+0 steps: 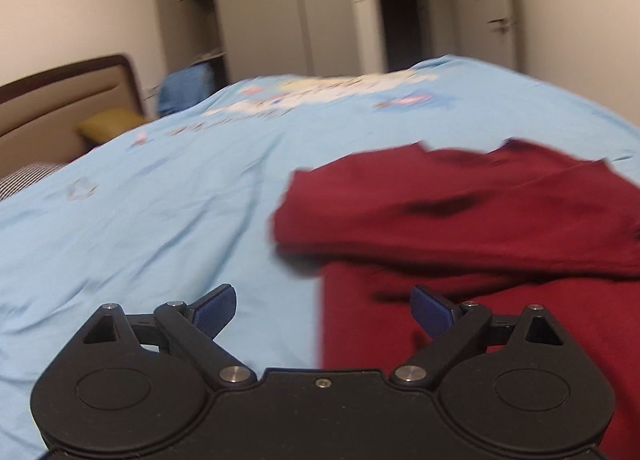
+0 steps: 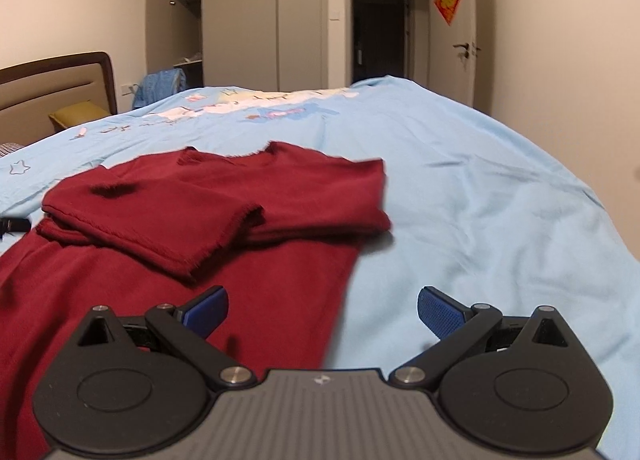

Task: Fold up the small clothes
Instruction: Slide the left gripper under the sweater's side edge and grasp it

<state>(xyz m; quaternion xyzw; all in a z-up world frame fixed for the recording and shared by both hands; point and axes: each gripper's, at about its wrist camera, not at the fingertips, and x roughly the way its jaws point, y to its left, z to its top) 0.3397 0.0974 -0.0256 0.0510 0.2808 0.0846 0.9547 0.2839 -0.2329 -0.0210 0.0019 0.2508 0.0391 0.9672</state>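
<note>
Lying on the light blue bedcover (image 2: pixel 480 187), the dark red garment (image 2: pixel 224 195) runs from the lower frame toward the upper centre, neckline farthest away, sleeves folded inward. Left gripper (image 1: pixel 323 310) and right gripper (image 2: pixel 322 310) hover wide open and empty over its near side edges, equally close

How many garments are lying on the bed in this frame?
1: a dark red knitted top lies on the light blue bedsheet, with both sleeves folded in, ahead of both open tools. A blue cloth hangs beyond the bed; others may be hidden.
</note>
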